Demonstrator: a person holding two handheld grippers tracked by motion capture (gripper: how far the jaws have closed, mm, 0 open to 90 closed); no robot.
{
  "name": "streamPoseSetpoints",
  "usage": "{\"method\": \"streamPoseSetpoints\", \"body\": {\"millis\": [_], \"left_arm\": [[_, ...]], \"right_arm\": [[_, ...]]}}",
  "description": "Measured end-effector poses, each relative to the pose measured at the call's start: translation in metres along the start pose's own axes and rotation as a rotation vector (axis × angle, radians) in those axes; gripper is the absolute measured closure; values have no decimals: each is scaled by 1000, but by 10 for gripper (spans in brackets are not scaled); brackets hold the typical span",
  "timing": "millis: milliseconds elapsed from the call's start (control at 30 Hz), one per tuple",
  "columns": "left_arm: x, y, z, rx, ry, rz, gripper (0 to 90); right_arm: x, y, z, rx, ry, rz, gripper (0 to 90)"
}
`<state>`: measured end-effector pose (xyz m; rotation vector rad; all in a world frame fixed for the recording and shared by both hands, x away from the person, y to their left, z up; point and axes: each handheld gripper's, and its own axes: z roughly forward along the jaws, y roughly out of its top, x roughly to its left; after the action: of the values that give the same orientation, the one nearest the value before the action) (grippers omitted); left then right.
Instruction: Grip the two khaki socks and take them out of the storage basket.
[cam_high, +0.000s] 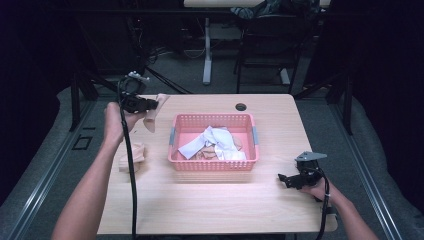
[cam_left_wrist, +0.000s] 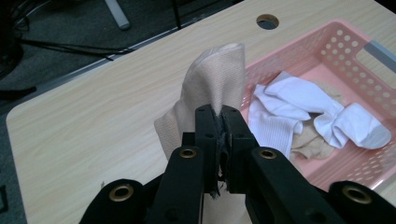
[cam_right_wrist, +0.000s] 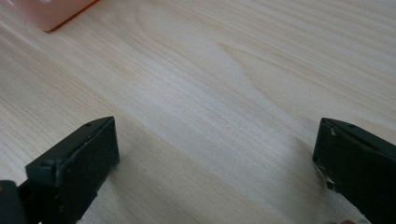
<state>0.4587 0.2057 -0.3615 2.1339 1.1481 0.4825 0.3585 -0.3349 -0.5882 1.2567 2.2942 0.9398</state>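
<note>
Above the desk's (cam_high: 210, 200) far left corner, the left hand-held gripper (cam_high: 156, 104) clamped a beige sock (cam_left_wrist: 217, 79) between its closed jaws, the sock hanging clear of the desk, to the left of the pink basket (cam_high: 175, 159). White socks (cam_left_wrist: 303, 109) and beige socks (cam_left_wrist: 310, 142) lay jumbled inside the basket. A further beige heap (cam_high: 134, 156) rested on the desk, left of the basket. Near the desk's front right edge, the right hand-held gripper (cam_high: 285, 180) lay low over bare wood, jaws spread wide, holding nothing.
</note>
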Motion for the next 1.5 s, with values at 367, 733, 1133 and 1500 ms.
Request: {"method": "streamPoseSetpoints", "body": {"millis": [367, 733, 1133, 1500], "left_arm": [[33, -43, -9, 27, 15, -92, 865], [52, -84, -8, 76, 20, -177, 865], [66, -121, 28, 165, 10, -257, 865], [73, -124, 74, 185, -28, -327, 583]], "right_arm": [[0, 0, 0, 2, -2, 1, 0], [0, 0, 0, 2, -1, 1, 0], [0, 0, 0, 0, -1, 3, 0], [0, 0, 0, -1, -1, 2, 0]]}}
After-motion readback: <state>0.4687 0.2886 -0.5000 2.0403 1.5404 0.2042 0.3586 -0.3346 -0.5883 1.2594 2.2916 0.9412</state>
